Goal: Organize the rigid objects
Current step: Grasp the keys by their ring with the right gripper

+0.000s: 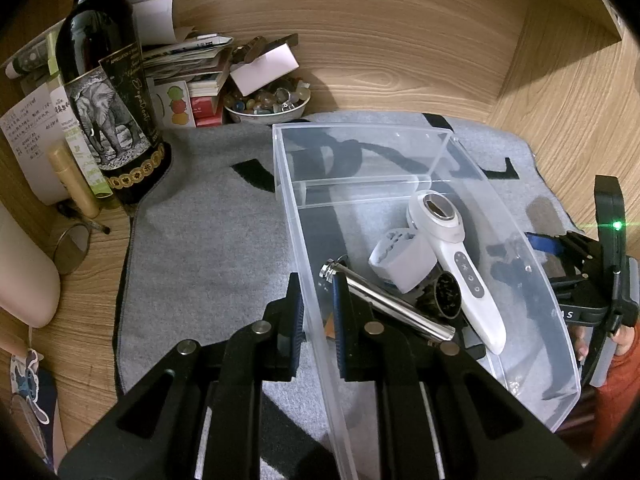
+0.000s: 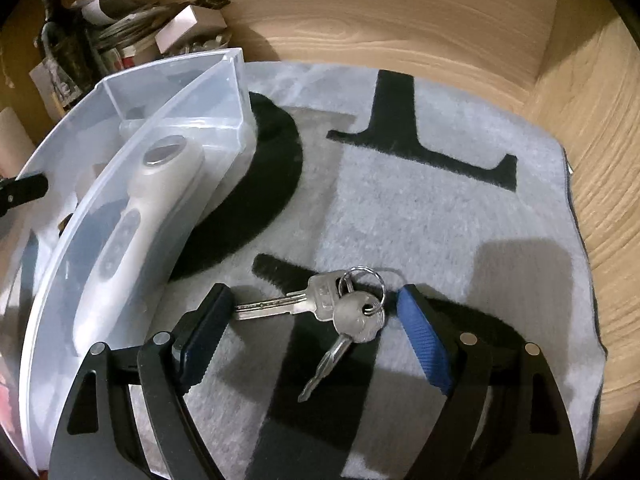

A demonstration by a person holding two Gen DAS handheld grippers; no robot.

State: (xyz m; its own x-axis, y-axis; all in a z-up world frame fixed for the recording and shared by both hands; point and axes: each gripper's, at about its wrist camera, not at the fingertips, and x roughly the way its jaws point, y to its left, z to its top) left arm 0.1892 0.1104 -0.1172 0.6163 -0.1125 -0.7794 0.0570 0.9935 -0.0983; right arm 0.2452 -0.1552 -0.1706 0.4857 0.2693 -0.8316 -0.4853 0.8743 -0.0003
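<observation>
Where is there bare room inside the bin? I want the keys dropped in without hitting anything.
The far end of the clear bin, past the white handheld device, is bare. The near end is crowded: the metal tube, a white adapter and a dark round part. The keys lie on the mat.

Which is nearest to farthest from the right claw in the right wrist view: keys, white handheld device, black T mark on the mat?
1. Keys: on the mat between the open fingers of the right claw.
2. White handheld device: left, inside the clear bin.
3. Black T mark: ahead, far part of the mat.
</observation>
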